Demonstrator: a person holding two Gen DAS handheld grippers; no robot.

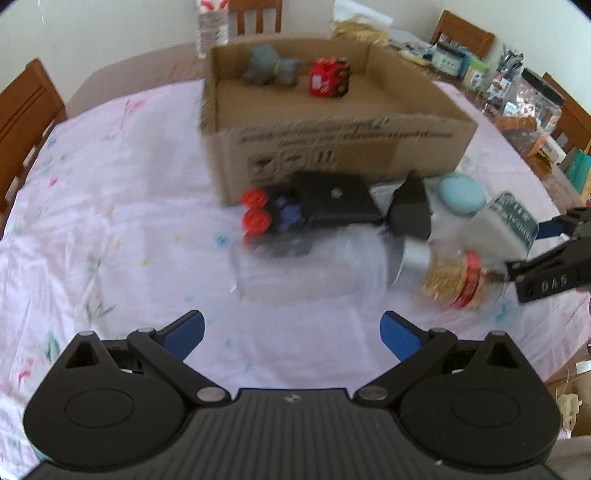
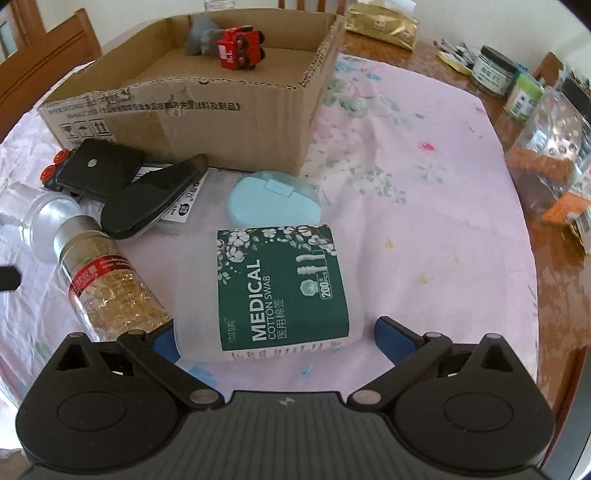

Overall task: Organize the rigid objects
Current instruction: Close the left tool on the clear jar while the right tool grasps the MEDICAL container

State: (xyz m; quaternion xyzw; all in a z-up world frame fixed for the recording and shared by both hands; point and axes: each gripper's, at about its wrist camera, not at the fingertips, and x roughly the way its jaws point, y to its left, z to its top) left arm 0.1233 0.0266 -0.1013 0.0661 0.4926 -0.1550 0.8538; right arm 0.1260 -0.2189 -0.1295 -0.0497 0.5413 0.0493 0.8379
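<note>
My right gripper [image 2: 277, 338] is open, with a white and green cotton swab box [image 2: 280, 288] lying between its fingers. The left pad is at the box's edge and the right pad stands apart from it. A capsule bottle [image 2: 107, 284] with a red label lies just to the left. Beyond are a light blue case [image 2: 273, 201] and a black clip-like object [image 2: 147, 195]. My left gripper [image 1: 293, 332] is open and empty over the pink cloth, short of a clear jar [image 1: 310, 266] lying on its side. The right gripper [image 1: 530, 248] shows at the right edge of the left wrist view.
An open cardboard box [image 2: 221, 122] holds a red toy car [image 2: 240, 51] and a grey star toy [image 2: 201, 35]. A black toy with red wheels [image 1: 269, 218] lies in front of it. Jars and packets [image 2: 535, 110] crowd the table's right side. Wooden chairs [image 1: 26, 110] surround it.
</note>
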